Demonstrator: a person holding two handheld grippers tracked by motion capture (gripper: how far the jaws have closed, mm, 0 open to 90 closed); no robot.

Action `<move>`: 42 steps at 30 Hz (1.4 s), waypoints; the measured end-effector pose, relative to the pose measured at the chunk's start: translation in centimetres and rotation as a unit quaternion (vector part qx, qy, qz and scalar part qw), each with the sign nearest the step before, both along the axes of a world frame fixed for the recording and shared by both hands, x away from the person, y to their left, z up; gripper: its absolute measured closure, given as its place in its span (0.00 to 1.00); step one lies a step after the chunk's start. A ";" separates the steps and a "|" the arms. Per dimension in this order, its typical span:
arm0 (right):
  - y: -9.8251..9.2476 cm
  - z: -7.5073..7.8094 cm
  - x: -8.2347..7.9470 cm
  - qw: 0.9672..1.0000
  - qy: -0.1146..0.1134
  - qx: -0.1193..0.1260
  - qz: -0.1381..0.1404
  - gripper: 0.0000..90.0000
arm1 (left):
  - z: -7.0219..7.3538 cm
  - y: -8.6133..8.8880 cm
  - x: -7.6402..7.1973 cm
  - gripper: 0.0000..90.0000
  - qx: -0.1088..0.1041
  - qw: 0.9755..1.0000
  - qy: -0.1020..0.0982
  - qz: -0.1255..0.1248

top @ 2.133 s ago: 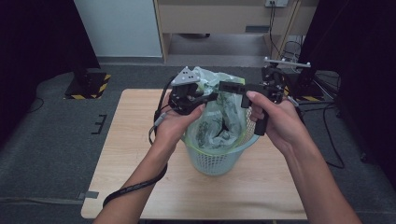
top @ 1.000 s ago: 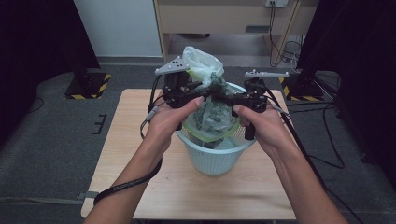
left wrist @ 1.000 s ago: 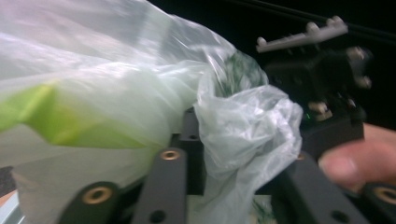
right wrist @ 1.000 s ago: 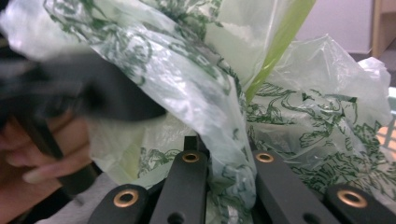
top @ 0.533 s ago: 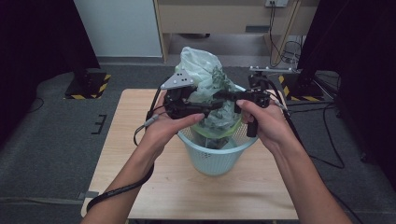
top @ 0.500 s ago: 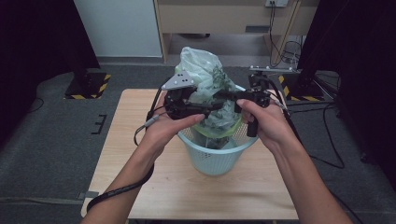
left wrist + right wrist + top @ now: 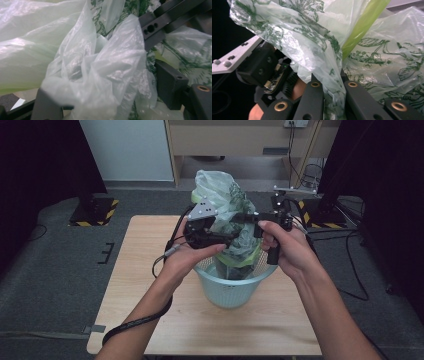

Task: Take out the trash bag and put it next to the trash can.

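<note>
Grippers — left, right — pinch bag above basket.

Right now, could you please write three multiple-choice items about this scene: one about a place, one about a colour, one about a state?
1. Where does the basket stand?
A. on the floor
B. on the wooden table
C. on a shelf

2. What colour is the basket?
A. light blue
B. red
C. black

3. What is the right gripper doing?
A. hanging open
B. shut on the plastic bag
C. shut on a cable

Answers: 1 B, it stands on the tabletop; 2 A, its rim is pale blue; 3 B, the film is pinched between its jaws.
</note>
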State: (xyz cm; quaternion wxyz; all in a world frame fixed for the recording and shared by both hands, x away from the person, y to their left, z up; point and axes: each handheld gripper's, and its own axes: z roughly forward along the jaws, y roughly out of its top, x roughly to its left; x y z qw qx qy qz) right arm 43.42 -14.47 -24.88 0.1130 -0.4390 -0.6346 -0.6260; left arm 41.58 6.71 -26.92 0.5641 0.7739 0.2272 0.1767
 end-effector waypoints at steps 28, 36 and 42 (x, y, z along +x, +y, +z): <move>0.4 0.1 -0.1 1.000 0.000 0.023 -0.003 0.87 | 0.0 -0.4 0.9 0.99 -0.007 0.999 0.041 0.027; -0.3 0.5 -0.3 0.999 -0.028 0.017 -0.037 0.61 | 0.5 0.6 1.3 0.99 -0.013 0.998 0.041 0.045; -1.0 1.0 -0.6 0.997 -0.059 0.013 -0.053 0.40 | 0.6 1.8 1.7 0.99 -0.018 0.997 0.042 0.061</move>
